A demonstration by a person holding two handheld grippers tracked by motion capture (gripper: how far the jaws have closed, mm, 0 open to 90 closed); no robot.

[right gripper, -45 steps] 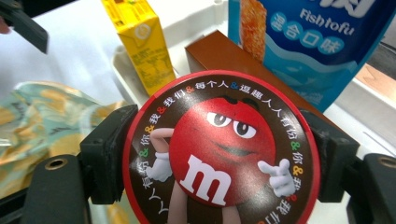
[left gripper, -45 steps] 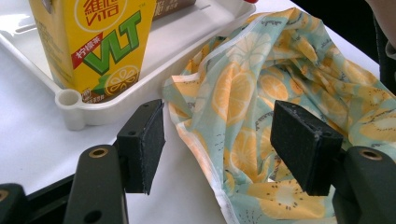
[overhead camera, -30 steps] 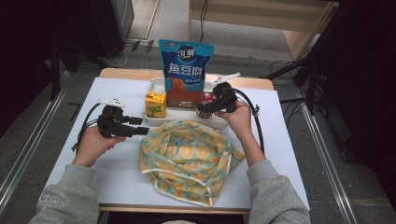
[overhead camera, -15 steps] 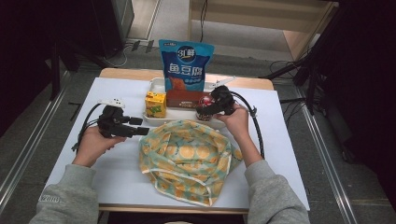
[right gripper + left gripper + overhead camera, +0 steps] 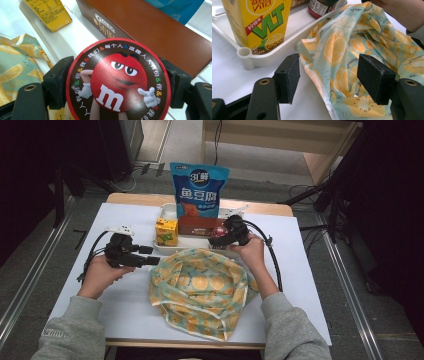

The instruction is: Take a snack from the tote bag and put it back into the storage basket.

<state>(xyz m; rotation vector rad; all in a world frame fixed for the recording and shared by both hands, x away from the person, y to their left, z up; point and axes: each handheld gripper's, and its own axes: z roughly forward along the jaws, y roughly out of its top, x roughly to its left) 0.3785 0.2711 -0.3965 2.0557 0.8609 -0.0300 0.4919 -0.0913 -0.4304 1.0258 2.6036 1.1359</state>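
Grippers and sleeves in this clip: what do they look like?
Both the left tongs and right tongs are black handheld units, each trailing a looping black cable. The left one carries a pale plate on top. Up close, the left tongs have blocky black pads on rounded arms with brass-coloured rivets. The person wears grey sleeves.

We see a white-topped table (image 5: 125,305) with a wooden far edge, standing on grey floor (image 5: 35,265). Metal floor rails (image 5: 30,280) run along both sides. Black cables (image 5: 135,172) lie on the floor behind it. A light wooden unit (image 5: 280,135) sits at back; dark surroundings left and right.
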